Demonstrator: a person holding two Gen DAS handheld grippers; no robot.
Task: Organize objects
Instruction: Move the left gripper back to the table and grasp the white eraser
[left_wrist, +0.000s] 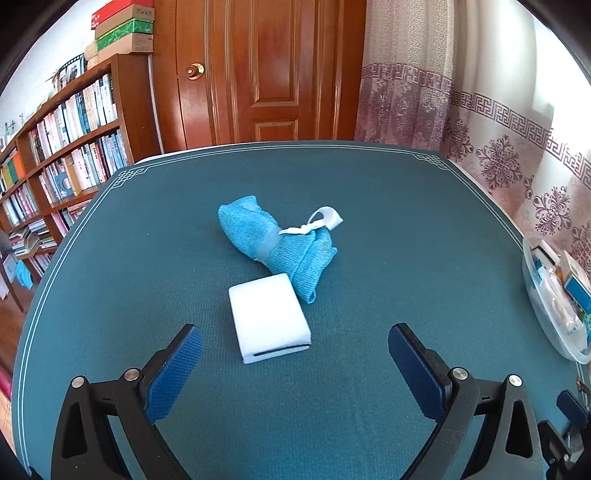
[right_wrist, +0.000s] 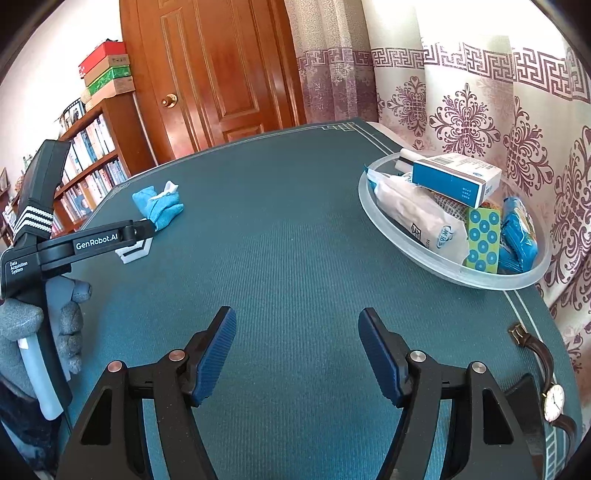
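White sponge block (left_wrist: 269, 319) is what we are closing on: it is lying flat on the green table mat (left_wrist: 369, 192), just ahead of our left gripper (left_wrist: 295, 347) and between the lines of its two fingers, a little nearer the left pad (left_wrist: 177, 373) than the right one. Its long axis is running away from us, roughly along the way the gripper is pointing, so we judge the jaws will be closing across its short sides. The left jaws are standing spread wide with nothing between them yet.

Just beyond the block, the blue cloth bundle (left_wrist: 275, 242) with its white tie is touching the block's far right corner, so we are reckoning that a grasp going too deep could snag it.

Moving right, our right gripper (right_wrist: 297, 350) is hovering over bare mat, its jaws spread and holding nothing. In its view our gloved left hand (right_wrist: 44, 332) is showing at the left edge. Farther right, the clear bowl (right_wrist: 373, 214) is already holding boxes and packets, and a brown-strapped wristwatch (right_wrist: 553, 400) is lying at the mat's right edge. We judge the left hand is the nearer one to the block, the right nearer the bowl.
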